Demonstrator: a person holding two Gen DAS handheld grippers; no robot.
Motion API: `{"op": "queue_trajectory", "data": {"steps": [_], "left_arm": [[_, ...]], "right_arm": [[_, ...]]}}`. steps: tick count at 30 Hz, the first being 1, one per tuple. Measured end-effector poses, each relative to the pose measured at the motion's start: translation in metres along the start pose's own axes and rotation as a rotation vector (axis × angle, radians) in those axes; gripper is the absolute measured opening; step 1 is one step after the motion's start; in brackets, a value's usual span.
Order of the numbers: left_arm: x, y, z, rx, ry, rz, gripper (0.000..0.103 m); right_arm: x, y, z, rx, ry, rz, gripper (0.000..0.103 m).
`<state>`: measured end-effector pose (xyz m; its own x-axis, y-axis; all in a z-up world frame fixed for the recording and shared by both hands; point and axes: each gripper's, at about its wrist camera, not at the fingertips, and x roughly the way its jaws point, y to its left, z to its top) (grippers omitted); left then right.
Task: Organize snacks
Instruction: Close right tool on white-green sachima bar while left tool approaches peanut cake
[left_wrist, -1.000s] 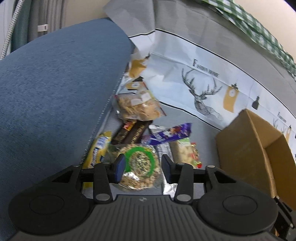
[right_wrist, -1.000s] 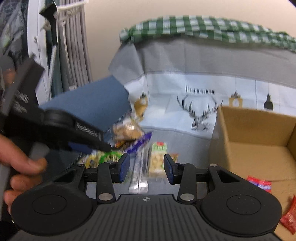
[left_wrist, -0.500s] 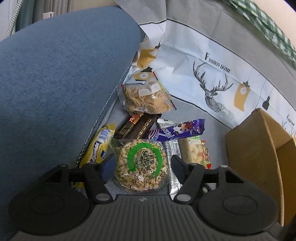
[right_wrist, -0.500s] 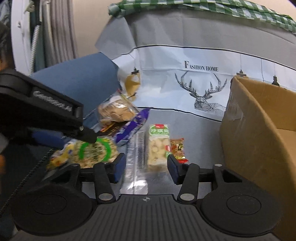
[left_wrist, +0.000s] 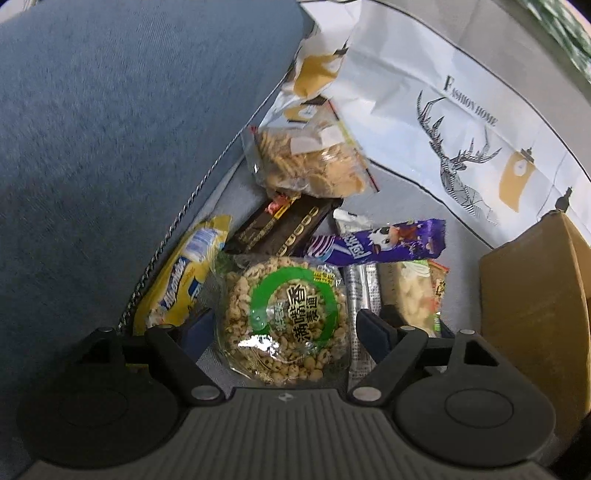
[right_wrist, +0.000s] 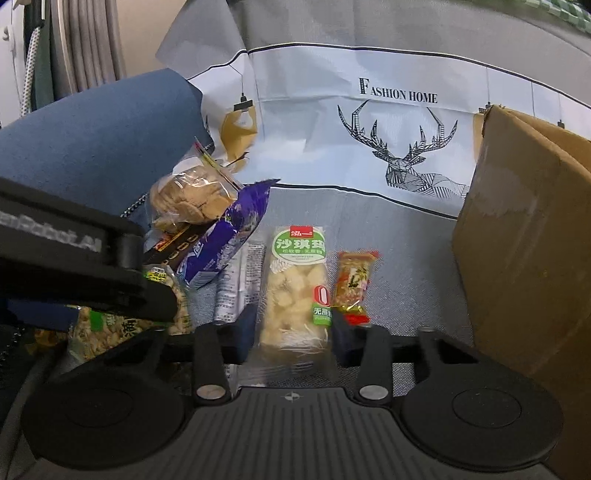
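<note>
Left wrist view: fingers (left_wrist: 284, 325) angled steeply down, opening around round puffed-grain pack (left_wrist: 284, 317), not yet gripping.

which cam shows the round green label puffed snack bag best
The left wrist view. There the round green-label snack bag lies nearly whole and face up between the opening jaws of the left gripper, its label readable. In the right wrist view only a corner of it shows, mostly hidden behind the left gripper's body.
</note>
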<state>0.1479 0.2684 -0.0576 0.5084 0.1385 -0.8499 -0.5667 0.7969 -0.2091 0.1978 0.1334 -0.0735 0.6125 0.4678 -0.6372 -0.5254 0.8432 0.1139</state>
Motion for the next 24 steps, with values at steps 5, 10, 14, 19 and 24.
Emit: {"op": "queue_trajectory", "data": {"steps": [5,10,14,19,24], "left_arm": [[0.007,-0.002,-0.003,0.011,0.032,0.021,0.087],[0.011,-0.004,-0.005,0.027,0.044,0.028,0.088],[0.016,-0.01,-0.006,0.071,0.048,0.056,0.088],[0.012,-0.02,-0.013,0.176,0.024,0.079,0.082],[-0.001,-0.015,-0.025,0.215,0.051,0.054,0.082]], "right_arm": [[-0.013,-0.006,0.001,0.032,0.028,0.001,0.038],[-0.043,-0.012,-0.011,0.074,0.11,0.031,0.038],[-0.076,-0.011,-0.025,0.052,0.149,0.04,0.038],[-0.111,-0.006,-0.047,0.008,0.195,0.061,0.038],[-0.122,0.0,-0.064,-0.026,0.235,0.089,0.038]]}}
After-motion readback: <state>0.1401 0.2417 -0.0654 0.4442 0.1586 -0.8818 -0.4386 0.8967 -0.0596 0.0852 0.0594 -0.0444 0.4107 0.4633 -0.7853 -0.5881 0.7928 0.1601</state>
